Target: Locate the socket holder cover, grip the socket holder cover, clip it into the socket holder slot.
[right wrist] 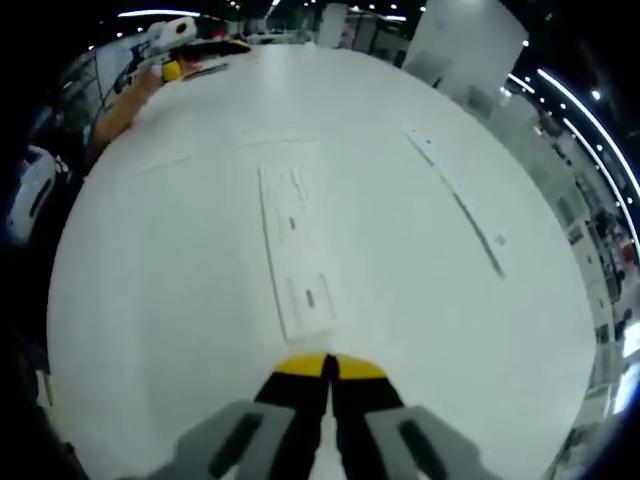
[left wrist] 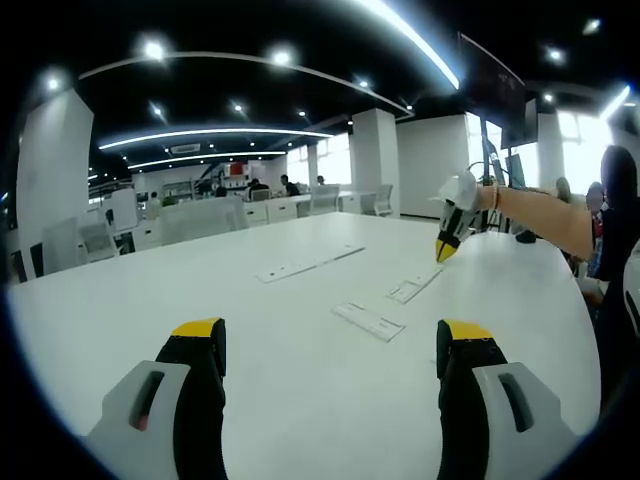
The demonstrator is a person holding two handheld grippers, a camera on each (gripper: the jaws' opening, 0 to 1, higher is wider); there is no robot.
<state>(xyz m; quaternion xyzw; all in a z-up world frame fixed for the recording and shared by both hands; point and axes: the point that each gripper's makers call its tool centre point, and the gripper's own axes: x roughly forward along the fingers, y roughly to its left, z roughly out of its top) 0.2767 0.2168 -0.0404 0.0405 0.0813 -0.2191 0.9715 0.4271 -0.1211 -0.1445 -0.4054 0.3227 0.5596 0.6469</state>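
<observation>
Right gripper view: shut, empty right tongs [right wrist: 328, 368] hover above a flat white cover [right wrist: 296, 250] on the desk [right wrist: 150, 300]; left tongs [left wrist: 330, 345] gape empty. Thin cover may slip.

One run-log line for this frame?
left tongs open, empty | right tongs shut, empty, over table | white cover ungripped
</observation>
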